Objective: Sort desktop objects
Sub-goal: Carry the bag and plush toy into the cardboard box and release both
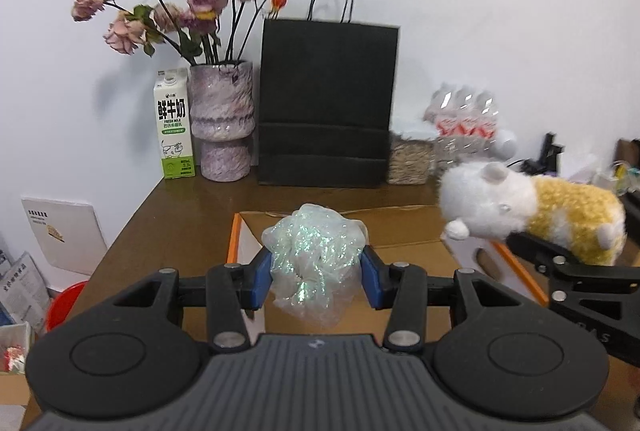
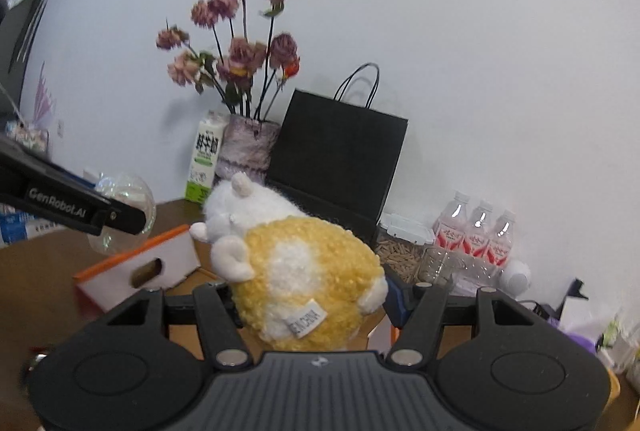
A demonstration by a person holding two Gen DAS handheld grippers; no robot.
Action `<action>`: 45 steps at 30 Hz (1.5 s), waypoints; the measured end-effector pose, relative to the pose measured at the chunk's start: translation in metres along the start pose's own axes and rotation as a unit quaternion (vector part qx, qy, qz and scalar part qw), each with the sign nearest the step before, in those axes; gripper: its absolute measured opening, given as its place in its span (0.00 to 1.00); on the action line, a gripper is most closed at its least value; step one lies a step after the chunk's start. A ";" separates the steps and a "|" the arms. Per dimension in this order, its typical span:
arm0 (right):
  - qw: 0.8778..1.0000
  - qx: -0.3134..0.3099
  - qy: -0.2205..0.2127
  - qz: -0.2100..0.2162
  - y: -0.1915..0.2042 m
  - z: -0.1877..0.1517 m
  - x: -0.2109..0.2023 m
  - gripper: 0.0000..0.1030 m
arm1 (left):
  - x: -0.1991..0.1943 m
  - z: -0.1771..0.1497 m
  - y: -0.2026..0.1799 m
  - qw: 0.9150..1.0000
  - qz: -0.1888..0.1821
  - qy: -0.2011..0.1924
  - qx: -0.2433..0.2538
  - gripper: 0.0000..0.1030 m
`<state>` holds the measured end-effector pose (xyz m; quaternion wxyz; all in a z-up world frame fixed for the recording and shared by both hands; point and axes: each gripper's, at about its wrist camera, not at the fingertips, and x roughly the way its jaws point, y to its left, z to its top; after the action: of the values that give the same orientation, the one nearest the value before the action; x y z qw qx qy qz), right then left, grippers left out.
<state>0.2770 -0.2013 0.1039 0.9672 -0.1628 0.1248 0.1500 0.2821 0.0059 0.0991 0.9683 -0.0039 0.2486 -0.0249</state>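
The scrunchie is showing as sheer gauzy cloth, glittering with iridescent flecks. The plush is presenting fuzzy white pile and curly yellow fleece, with a woven label. The table is appearing as smooth brown wood, slightly glossy. The bag is reading as matt black paper. The vase is looking glazed and mottled. The box is looking like matt cardboard.

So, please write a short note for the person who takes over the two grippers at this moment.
Left gripper: jaws shut on the glittery mesh bundle, held above the cardboard box.
Right gripper: jaws shut on the yellow and white plush toy, also in the air beside the box.
Done: both things picked up.
Left: put each one in its place; nothing is released yet.
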 end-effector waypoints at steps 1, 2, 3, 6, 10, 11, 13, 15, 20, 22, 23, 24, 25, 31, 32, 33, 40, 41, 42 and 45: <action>1.000 -0.007 0.007 -0.001 -0.003 0.001 0.013 0.58 | 0.010 0.003 0.000 1.000 0.004 0.005 0.002 0.44; 1.000 -0.014 0.018 -0.003 -0.006 0.001 0.026 0.58 | 0.022 0.007 0.000 1.000 0.007 0.010 0.004 0.44; 0.999 -0.016 0.027 -0.003 -0.009 0.001 0.038 0.58 | 0.033 0.009 0.001 1.000 0.010 0.017 0.004 0.44; 0.999 -0.019 0.050 0.006 -0.019 0.003 0.076 0.58 | 0.066 0.014 0.004 0.999 0.013 0.041 0.003 0.44; 0.996 -0.038 0.077 0.013 -0.027 0.000 0.120 0.58 | 0.107 0.019 0.007 0.997 0.014 0.074 0.004 0.44; 0.995 -0.044 0.087 0.018 -0.028 -0.001 0.130 0.58 | 0.116 0.019 0.007 0.997 0.015 0.081 0.007 0.44; 0.993 -0.051 0.101 0.030 -0.029 -0.005 0.147 0.58 | 0.132 0.018 0.006 0.995 0.021 0.094 0.016 0.44; 0.991 -0.057 0.115 0.040 -0.029 -0.010 0.161 0.58 | 0.147 0.015 0.007 0.993 0.031 0.108 0.022 0.44; 0.987 -0.060 0.138 0.056 -0.027 -0.021 0.183 0.59 | 0.175 0.010 0.013 0.988 0.055 0.139 0.032 0.44; 0.985 -0.062 0.147 0.060 -0.026 -0.024 0.188 0.59 | 0.180 0.009 0.016 0.987 0.056 0.146 0.032 0.44; 0.984 -0.063 0.152 0.062 -0.026 -0.026 0.190 0.59 | 0.181 0.009 0.017 0.987 0.056 0.149 0.033 0.44; 0.984 -0.062 0.157 0.064 -0.026 -0.027 0.192 0.60 | 0.183 0.008 0.017 0.987 0.057 0.150 0.033 0.44; 0.983 -0.062 0.162 0.065 -0.026 -0.028 0.195 0.61 | 0.184 0.008 0.018 0.986 0.056 0.151 0.034 0.45; 0.978 -0.064 0.187 0.063 -0.026 -0.029 0.200 0.68 | 0.188 0.006 0.017 0.985 0.061 0.156 0.039 0.59; 0.977 -0.065 0.191 0.063 -0.025 -0.029 0.201 0.69 | 0.187 0.005 0.016 0.985 0.062 0.156 0.041 0.63; 0.977 -0.064 0.193 0.060 -0.026 -0.029 0.202 0.74 | 0.186 0.005 0.015 0.985 0.060 0.154 0.044 0.64; 0.978 -0.016 0.195 0.070 -0.042 -0.018 0.191 0.90 | 0.164 0.014 0.010 0.990 0.051 0.122 0.054 0.98; 0.979 -0.008 0.193 0.073 -0.045 -0.016 0.187 0.90 | 0.159 0.015 0.009 0.990 0.050 0.116 0.057 0.99; 0.979 -0.002 0.190 0.072 -0.047 -0.014 0.182 0.91 | 0.154 0.017 0.009 0.991 0.051 0.111 0.057 1.00; 0.981 0.004 0.182 0.064 -0.050 -0.007 0.166 0.91 | 0.135 0.022 0.008 0.993 0.052 0.094 0.052 1.00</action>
<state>0.4452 -0.2077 0.0631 0.9172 -0.1755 0.3098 0.1787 0.4117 0.0075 0.0535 0.9397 0.0611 0.3363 0.0120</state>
